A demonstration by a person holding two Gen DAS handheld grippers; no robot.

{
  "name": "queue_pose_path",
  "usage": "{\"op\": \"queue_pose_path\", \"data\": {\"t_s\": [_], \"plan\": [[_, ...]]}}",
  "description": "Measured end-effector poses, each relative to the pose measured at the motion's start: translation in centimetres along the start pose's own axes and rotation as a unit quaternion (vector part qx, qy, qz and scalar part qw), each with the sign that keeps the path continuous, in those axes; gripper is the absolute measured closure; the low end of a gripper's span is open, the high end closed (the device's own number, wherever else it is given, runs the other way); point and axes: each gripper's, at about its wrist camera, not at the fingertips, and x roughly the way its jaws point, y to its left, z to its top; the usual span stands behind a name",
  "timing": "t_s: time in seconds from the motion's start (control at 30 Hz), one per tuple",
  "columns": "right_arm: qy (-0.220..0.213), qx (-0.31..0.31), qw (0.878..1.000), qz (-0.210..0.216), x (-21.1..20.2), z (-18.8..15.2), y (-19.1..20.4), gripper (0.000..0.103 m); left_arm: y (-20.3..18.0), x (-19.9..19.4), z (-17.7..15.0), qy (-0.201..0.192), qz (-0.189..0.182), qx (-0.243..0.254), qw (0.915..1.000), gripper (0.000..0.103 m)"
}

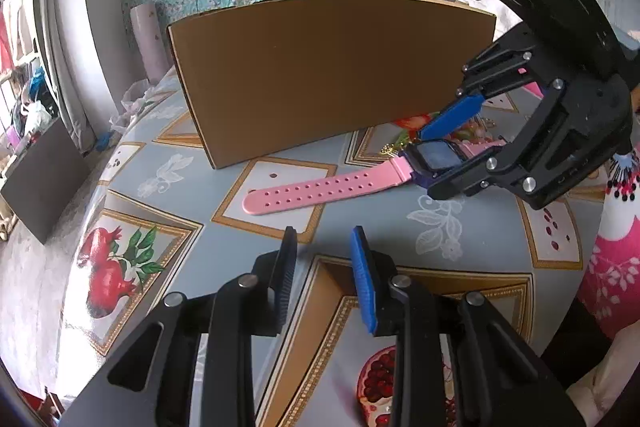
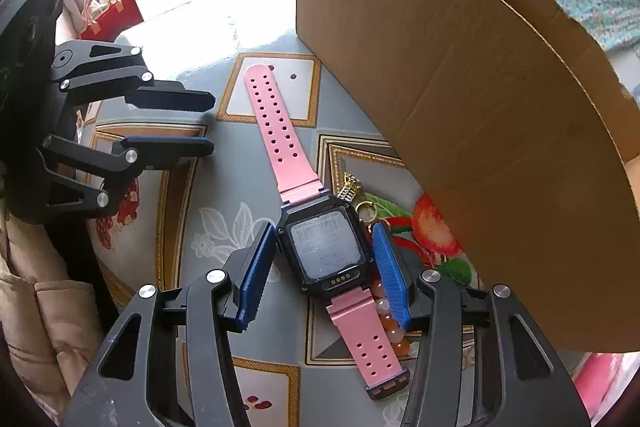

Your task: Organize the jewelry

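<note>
The left gripper (image 1: 322,275) hangs part open over bare tablecloth (image 1: 192,163), holding nothing, the cardboard box (image 1: 320,75) well ahead. From the right, the right gripper (image 2: 324,263) straddles the pink watch (image 2: 326,251) lying flat by the box's wall (image 2: 480,131), pads (image 2: 390,267) just clear of its case.

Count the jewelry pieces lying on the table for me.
4 visible: a pink watch between the right claw's fingers, a gold charm and gold ring beside its case, a bead bracelet under the right finger. The cardboard box may hide more.
</note>
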Motion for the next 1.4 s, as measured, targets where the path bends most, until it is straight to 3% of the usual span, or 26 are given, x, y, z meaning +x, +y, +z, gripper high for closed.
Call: {"op": "queue_pose_path", "data": {"t_s": [0.33,0.57,0.7,1.0,1.13,1.27,1.4], "plan": [[0.013,-0.016,1.000,0.020,-0.7,-0.5,0.6,0.056,-1.5,-1.8,-1.0,-0.004,0.013,0.038,0.9992,0.069],[0.032,-0.002,0.996,0.086,-0.4,-0.3,-0.4,0.056,-3.9,-2.1,-1.5,-0.014,0.039,0.110,0.9931,0.052],[0.044,0.020,0.990,0.134,-0.2,0.2,-2.2,0.056,-5.1,-1.9,-1.6,-0.021,0.060,0.150,0.9866,0.052],[0.071,0.059,0.971,0.220,0.5,1.7,-5.1,0.056,-5.1,-0.8,-0.3,-0.010,0.032,0.143,0.9891,0.052],[0.076,0.066,0.965,0.243,0.4,1.8,-5.9,0.056,-4.3,0.0,0.5,0.002,0.009,0.117,0.9931,0.052],[0.075,0.063,0.959,0.266,0.3,1.5,-7.2,0.056,-3.7,0.3,0.8,0.007,-0.017,0.097,0.9951,0.057],[0.077,0.063,0.954,0.283,0.1,1.2,-7.4,0.056,-3.1,0.8,1.0,0.015,-0.031,0.082,0.9960,0.070]]}}
